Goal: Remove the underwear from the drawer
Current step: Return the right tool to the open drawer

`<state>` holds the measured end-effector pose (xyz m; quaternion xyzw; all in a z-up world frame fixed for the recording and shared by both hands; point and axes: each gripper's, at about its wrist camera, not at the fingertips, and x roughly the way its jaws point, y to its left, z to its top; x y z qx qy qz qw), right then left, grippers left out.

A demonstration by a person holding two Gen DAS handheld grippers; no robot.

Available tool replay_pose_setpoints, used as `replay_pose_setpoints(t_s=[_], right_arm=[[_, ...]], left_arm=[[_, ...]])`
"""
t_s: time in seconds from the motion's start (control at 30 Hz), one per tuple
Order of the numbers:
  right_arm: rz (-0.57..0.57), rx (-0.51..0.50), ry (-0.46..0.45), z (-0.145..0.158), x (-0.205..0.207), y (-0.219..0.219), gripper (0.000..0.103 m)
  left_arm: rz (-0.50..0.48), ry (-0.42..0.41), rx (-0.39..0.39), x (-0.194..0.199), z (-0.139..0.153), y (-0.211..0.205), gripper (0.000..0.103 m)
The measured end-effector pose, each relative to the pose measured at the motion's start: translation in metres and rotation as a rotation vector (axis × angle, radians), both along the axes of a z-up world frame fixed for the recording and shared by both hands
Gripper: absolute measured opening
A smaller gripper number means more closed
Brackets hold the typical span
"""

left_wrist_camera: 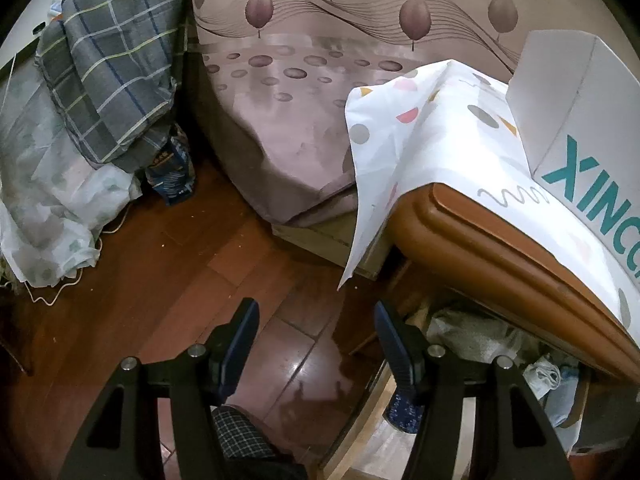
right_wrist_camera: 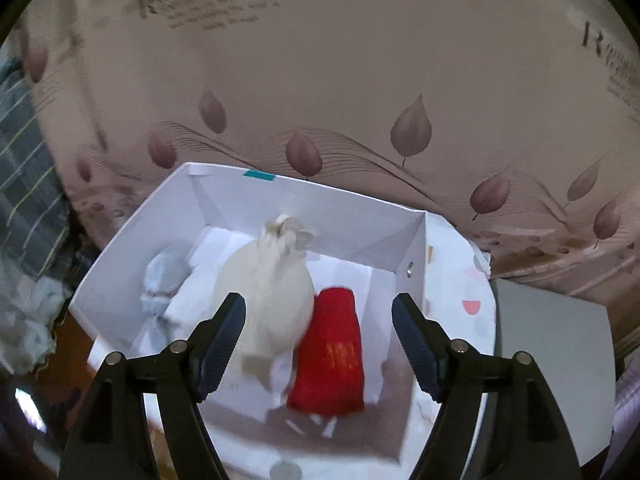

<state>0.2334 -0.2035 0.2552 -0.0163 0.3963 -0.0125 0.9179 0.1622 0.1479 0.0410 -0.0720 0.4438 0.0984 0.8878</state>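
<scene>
Right tool (right_wrist_camera: pixel 318 334) agape above red roll (right_wrist_camera: pixel 332 354)

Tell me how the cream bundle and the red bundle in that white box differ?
The cream bundle is pale, rounder and bulkier, with a puckered top; the red bundle is bright red, slimmer and tube-shaped, with gold marks. The cream one lies left, the red right. Both are rolled cloth in the white box, side by side.
</scene>
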Motion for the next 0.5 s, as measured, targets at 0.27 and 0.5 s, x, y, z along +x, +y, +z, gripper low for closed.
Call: replay_pose_setpoints(t_s=[0.27, 0.5], right_arm=[[0.114, 0.003, 0.069, -0.016, -0.093, -0.001, 0.075], [0.114, 0.074, 0.189, -0.06, -0.136, -0.007, 0.081]], left_arm=[[-0.007, 0.01, -0.002, -0.001, -0.003, -0.002, 0.062], [-0.02, 0.01, 0.004, -0.001, -0.004, -0.005, 0.062]])
